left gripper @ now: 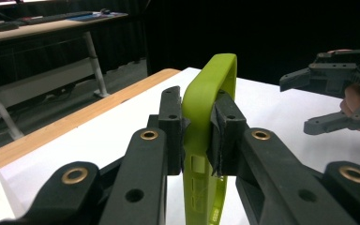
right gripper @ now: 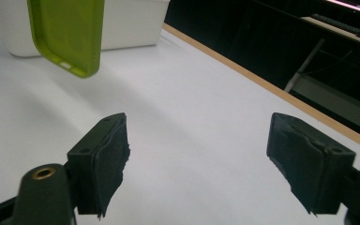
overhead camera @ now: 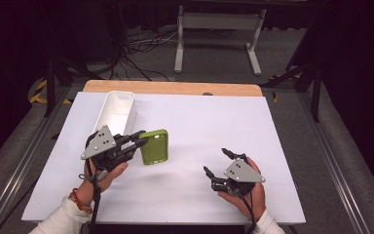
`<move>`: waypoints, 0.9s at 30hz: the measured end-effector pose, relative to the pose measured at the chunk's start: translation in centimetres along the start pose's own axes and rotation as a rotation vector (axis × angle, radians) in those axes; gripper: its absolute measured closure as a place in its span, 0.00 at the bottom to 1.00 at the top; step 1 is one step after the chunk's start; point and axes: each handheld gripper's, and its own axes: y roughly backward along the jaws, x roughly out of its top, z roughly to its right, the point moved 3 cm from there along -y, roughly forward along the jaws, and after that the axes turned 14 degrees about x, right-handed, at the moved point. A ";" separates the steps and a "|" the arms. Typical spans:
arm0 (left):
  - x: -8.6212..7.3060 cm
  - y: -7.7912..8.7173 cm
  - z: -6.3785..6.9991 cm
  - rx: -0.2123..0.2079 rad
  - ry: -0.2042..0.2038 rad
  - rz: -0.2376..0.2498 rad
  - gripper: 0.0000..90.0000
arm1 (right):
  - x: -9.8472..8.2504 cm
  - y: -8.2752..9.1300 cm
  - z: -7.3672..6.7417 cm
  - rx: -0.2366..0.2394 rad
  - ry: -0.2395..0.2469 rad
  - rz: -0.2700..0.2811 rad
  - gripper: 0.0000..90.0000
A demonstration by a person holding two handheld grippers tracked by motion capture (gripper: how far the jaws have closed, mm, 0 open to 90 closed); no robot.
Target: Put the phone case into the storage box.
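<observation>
High view looks down from above the near table (overhead camera: 185, 195) edge; each gripper view rides low, close along its own jaws, both sharing the green case (left gripper: 206, 93) with it.

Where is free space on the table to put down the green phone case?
Bare white table lies between the green phone case and the right gripper, and along the far wooden edge. It is crowded at the left, where the left gripper and white bin sit close together.
</observation>
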 end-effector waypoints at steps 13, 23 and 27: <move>0.5 1.0 -1.4 0.028 0.005 0.022 0.86 | -0.9 1.0 0.3 -0.020 -0.024 0.021 0.20; 1.1 1.8 -2.2 0.041 0.007 0.053 0.86 | -1.0 0.6 0.2 -0.011 -0.014 0.009 0.20; 1.2 2.1 -2.5 0.041 0.005 0.054 0.86 | -1.0 0.6 0.2 -0.021 -0.018 0.017 0.21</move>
